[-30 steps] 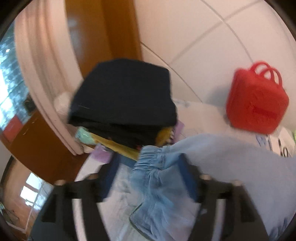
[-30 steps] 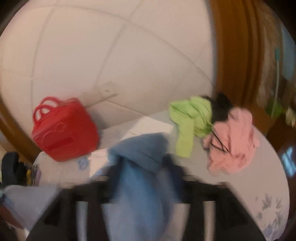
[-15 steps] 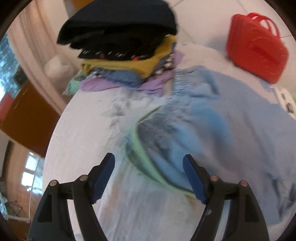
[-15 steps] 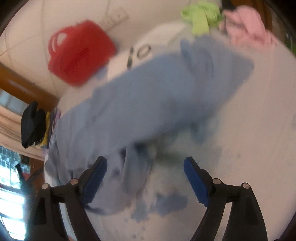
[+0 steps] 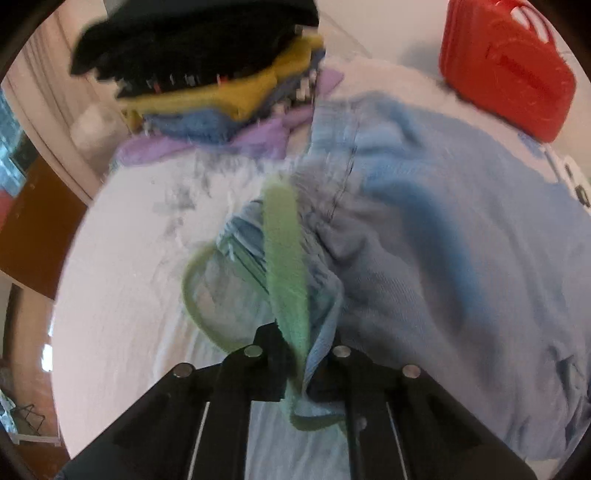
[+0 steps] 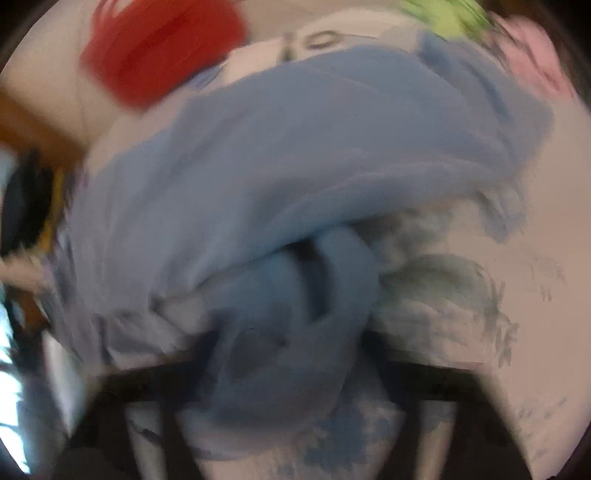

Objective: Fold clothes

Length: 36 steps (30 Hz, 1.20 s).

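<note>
Presently, your light blue garment [image 5: 424, 236] lies spread but rumpled across the white floral bedsheet [image 5: 129, 258], unfolded, with its gathered waistband and green drawstring [image 5: 284, 251] toward the left side. Your left gripper [image 5: 303, 354] has its jaws pressed together on the waistband edge and drawstring; your right gripper [image 6: 288, 339] is closed into a bunched wad of the same blue cloth, though blur hides the pads there. Judged from this, you are at the opening grasp on this one piece: no fold has been laid in it yet, and it remains to be smoothed, folded and stacked. Work done shows as one stack of folded clothes [image 5: 207, 74] just beyond the waistband, with at least five layers countable: black, yellow, blue, purple and a patterned one. Work outstanding, in the right wrist view: one green garment [image 6: 447, 18] and one pink garment [image 6: 532, 59], both loose at the far edge. One red plastic case [image 5: 506, 70] stands near the wall.
</note>
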Available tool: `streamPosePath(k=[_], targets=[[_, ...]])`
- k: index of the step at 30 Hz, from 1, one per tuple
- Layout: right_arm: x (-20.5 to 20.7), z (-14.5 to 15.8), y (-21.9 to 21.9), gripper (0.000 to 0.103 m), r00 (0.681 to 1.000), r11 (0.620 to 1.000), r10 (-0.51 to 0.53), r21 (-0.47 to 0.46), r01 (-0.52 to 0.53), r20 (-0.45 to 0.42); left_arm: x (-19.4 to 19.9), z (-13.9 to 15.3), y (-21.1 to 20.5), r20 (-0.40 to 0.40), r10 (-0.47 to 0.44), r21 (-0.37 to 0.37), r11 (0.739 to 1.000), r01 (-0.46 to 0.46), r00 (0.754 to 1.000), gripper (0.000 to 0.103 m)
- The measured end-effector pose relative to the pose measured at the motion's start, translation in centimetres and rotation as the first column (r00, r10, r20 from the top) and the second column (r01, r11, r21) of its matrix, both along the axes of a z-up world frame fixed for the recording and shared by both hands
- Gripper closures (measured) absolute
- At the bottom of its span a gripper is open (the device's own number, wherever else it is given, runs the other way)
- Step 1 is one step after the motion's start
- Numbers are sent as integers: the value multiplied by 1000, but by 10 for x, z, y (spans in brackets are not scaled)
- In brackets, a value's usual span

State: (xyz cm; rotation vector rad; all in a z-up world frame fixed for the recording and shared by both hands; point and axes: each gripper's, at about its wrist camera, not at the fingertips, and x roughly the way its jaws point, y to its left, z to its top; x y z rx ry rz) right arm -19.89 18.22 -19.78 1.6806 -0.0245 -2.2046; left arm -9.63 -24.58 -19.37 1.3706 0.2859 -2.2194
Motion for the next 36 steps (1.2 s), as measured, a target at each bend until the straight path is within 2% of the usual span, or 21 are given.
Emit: streamPosePath(k=[1,3,5,7,8,12,14,15,17,18,19,21,22,26,31,34,36], targets=[[5,4,-12,96,999,999,39,33,-38,-34,7,16,2,-38,11,-10,1000,-12,999,97],[14,21,-17,96,995,998,57,19,-56,-87,23,50,3,-119,31,-20,999,-34,992,97],[19,57,14,96,989,997,-27,-69,17,-147,49,94,5,-207,36,-36,998,-45,978,97],[23,94,46,96,974,983,-116,-160,84,-197,68,126,6,-252,29,-27,999,-37,967,97],[27,114,63,96,961,972,-160,-203,115,-224,77,142,8,-277,22,-29,999,-31,961,97],[56,214,134,94,866,946,-298,-248,210,-402,81,153,22,-286,-3,-35,999,-8,958,97],[51,236,151,76,862,946,-306,-226,231,-403,82,157,29,-289,-15,-38,999,4,957,97],[42,239,157,63,866,948,-306,-212,238,-395,75,147,29,-262,-14,-17,1000,10,965,97],[18,222,165,50,893,954,-294,-161,252,-342,63,117,34,-197,-19,38,999,27,980,97],[10,209,167,41,904,957,-285,-140,252,-319,59,102,38,-157,-32,62,997,42,987,97],[3,197,171,37,913,959,-280,-122,255,-295,56,88,43,-116,-46,86,995,56,992,95],[3,168,197,37,917,946,-324,-110,306,-234,51,65,50,-48,-71,123,989,76,996,86],[4,154,211,36,916,938,-346,-104,331,-204,54,59,55,-29,-78,128,988,81,997,78],[30,113,275,31,879,887,-459,-107,448,-125,73,68,54,-65,-38,122,991,46,997,39],[43,66,351,30,816,818,-575,-57,573,-49,90,87,32,-113,46,104,994,-34,993,38],[50,49,375,20,793,792,-610,-54,608,-14,95,87,19,-114,77,99,993,-65,990,38],[53,40,386,19,779,777,-627,-59,627,11,96,82,19,-113,69,84,995,-59,991,38]])
